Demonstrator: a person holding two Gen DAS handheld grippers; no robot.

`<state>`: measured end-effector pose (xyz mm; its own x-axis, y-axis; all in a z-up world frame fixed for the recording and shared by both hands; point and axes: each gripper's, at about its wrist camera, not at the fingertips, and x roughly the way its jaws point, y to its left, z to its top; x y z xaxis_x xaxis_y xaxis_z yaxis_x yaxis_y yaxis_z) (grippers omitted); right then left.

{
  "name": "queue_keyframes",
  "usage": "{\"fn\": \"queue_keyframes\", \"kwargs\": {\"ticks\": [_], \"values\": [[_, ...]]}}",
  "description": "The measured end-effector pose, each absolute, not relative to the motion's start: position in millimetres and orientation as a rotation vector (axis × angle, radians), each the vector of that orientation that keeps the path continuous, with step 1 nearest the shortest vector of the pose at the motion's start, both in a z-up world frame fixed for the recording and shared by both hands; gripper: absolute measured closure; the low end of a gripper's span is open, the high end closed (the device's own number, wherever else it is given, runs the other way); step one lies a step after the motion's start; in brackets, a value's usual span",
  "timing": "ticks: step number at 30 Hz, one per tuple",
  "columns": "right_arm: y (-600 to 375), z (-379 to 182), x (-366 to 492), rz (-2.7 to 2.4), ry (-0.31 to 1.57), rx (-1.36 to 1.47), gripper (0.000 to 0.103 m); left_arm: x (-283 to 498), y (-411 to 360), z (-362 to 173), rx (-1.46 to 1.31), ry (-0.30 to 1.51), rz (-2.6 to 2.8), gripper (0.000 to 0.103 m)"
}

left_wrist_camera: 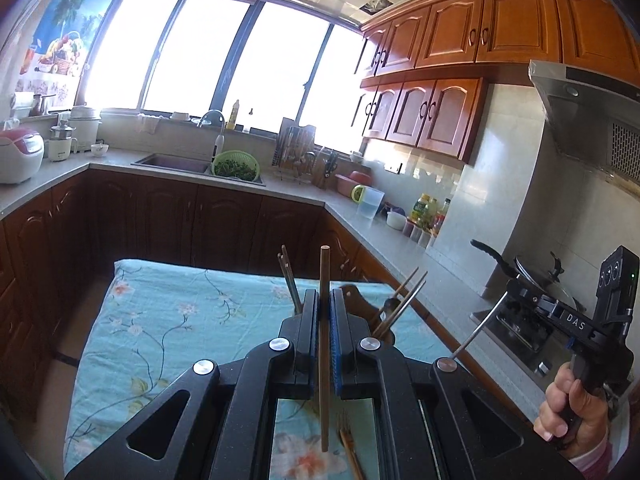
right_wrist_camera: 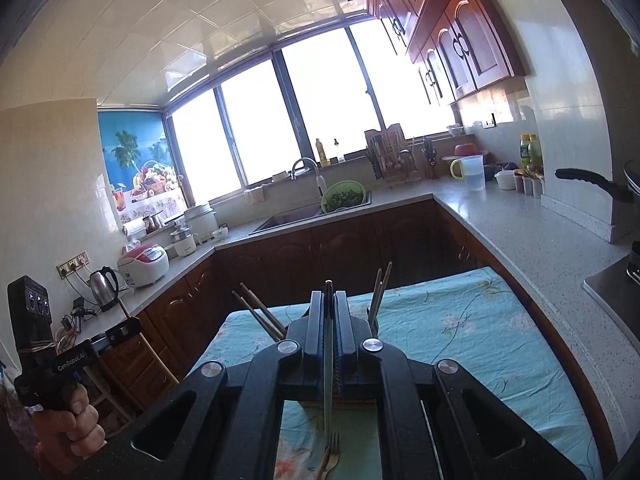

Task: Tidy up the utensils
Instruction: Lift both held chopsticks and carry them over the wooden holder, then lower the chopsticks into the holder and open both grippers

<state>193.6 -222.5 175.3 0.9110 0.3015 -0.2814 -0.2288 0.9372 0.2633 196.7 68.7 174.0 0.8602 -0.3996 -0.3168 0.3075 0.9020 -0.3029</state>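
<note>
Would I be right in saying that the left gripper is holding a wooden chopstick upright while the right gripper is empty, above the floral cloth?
Not quite: the right gripper is not empty. The right wrist view shows it shut on a thin metal utensil. The left gripper does hold the wooden chopstick upright above the floral cloth.

1. One brown wooden chopstick (left_wrist_camera: 324,344) stood clamped upright.
2. One thin metal utensil (right_wrist_camera: 328,360) was gripped likewise.
3. One silver metal fork (right_wrist_camera: 331,454) lay on the single blue floral tablecloth (right_wrist_camera: 460,320).
4. Two black handheld grippers (left_wrist_camera: 325,312) (right_wrist_camera: 330,312) were counted.
</note>
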Motion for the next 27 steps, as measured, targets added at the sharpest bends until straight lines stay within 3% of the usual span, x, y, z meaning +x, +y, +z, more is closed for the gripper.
{"fn": "queue_keyframes", "kwargs": {"ticks": [13,27], "values": [[-224.6,204.2,266.8,0.251,0.256,0.263,0.099,269.6,41.0,177.9,-0.272,0.259,-0.324,0.099],[-217.3,147.1,296.9,0.21,0.331,0.232,0.099,326.2,10.1,103.8,-0.3,0.347,-0.263,0.099]]}}
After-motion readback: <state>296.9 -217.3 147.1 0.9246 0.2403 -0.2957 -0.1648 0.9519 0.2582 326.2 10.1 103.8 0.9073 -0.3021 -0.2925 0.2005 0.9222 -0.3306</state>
